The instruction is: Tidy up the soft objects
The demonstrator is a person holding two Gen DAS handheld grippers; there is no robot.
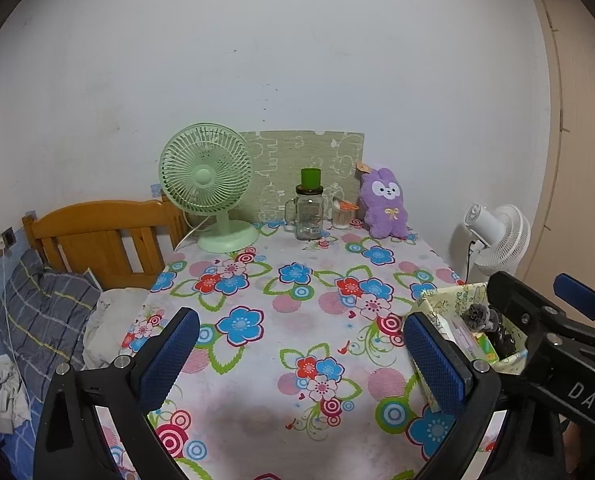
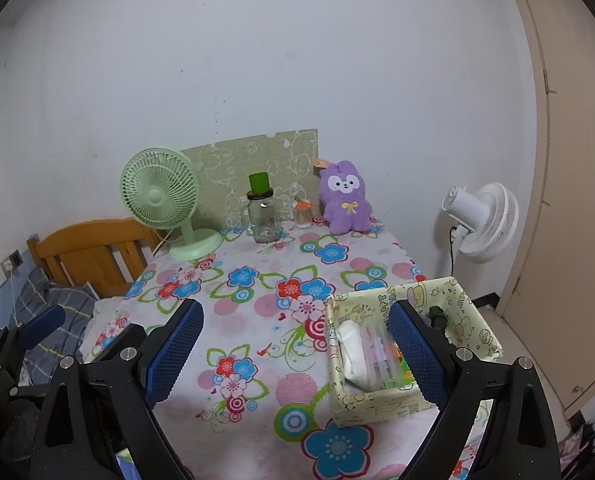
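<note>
Both my claws, left gripper (image 1: 297, 364) and right gripper (image 2: 295, 356), gape wide, empty; the fluffy purple plush rabbit (image 2: 345, 204) at the tabletop's far edge looks light and squashy, so I'd pinch its belly.

We note a table (image 2: 257, 320) set against the wall, its far edge carrying a row of things. Leftmost stands a desk fan (image 2: 159, 196); right of it a handled glass jar (image 2: 262, 220) with a cup (image 2: 259, 182) on its lid; next a small glass (image 2: 302, 216); at the far right a plush rabbit (image 2: 344, 200). A patterned board (image 2: 257, 168) leans on the wall behind the row. At the table's near right edge sits a fabric storage box (image 2: 381, 402) with packets (image 2: 361, 354) inside. A bed headboard (image 2: 93, 248) and pillow (image 1: 45, 312) lie left of the table; a standing fan (image 2: 481, 220) is beyond its right side, near the door (image 2: 569, 200).
</note>
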